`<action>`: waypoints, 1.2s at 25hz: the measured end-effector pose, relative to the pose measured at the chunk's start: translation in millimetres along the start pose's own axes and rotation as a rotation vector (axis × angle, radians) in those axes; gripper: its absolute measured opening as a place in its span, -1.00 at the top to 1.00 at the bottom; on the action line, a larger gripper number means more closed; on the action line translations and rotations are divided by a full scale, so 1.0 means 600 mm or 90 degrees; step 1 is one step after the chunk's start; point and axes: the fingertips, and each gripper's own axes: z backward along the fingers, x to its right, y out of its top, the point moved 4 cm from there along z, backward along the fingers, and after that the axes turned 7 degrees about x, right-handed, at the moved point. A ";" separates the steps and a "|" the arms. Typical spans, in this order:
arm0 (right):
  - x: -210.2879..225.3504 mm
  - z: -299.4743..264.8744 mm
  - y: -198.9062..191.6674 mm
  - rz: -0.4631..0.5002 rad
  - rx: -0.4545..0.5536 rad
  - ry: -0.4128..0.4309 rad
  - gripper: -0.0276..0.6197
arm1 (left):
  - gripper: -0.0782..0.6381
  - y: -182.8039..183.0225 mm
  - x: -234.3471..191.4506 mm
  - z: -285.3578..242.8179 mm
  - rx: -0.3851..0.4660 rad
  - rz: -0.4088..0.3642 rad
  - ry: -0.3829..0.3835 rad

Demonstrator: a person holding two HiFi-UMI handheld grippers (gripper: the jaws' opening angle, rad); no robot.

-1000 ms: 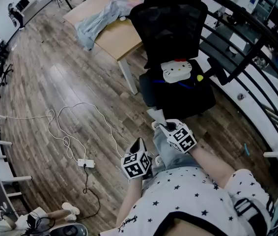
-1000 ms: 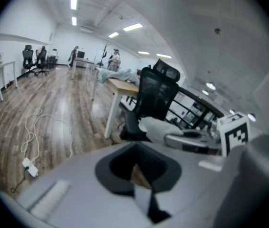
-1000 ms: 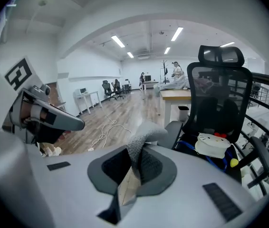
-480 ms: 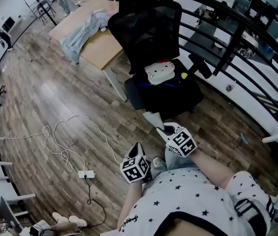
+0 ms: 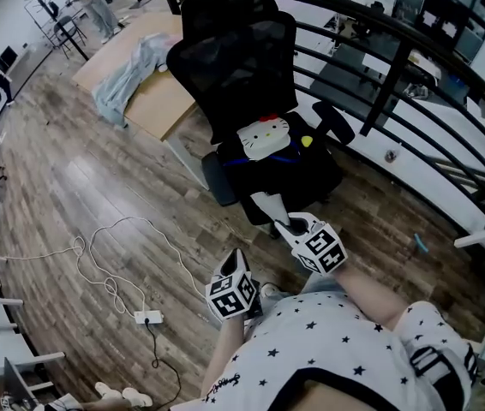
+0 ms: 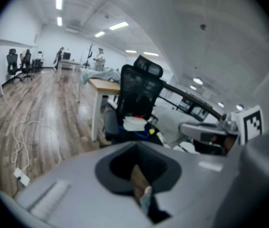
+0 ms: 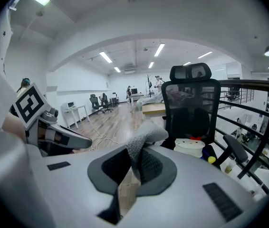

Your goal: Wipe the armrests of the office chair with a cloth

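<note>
The office chair (image 5: 251,67) is facing the person, and its base and wheels are hiding under the seat. One railing (image 5: 380,58) is curving behind the chair, with its far ends running out of the head view. One table (image 5: 152,101) is standing at the chair's left as seen from the head view, half cut off. Two armrests are showing. One armrest (image 5: 334,122) is sticking out clearly on the chair's railing side. The other (image 5: 213,178) is showing only as a dark pad on the table side, hard to make out. One white cushion (image 5: 264,137) is lying on the chair's seat.

Two grippers are hanging in front of the chair, neither touching it. The right gripper (image 5: 287,223) is pinching one grey cloth (image 5: 266,204), which is poking up between its jaws just short of the seat's front edge. The left gripper (image 5: 241,259) is sitting farther from the chair, its jaws closing to a thin slit around nothing. One small yellow ball (image 5: 308,141) is resting on the seat beside the cushion.
</note>
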 end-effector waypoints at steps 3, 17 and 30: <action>0.041 0.014 0.012 0.008 0.005 0.008 0.83 | 0.76 0.006 0.028 -0.024 0.003 0.003 0.008; 0.249 0.083 0.060 0.043 0.033 0.029 0.83 | 0.76 0.045 0.196 -0.143 0.036 0.003 0.036; 0.430 0.169 0.059 0.056 0.041 0.043 0.83 | 0.76 0.051 0.346 -0.251 0.063 0.017 0.067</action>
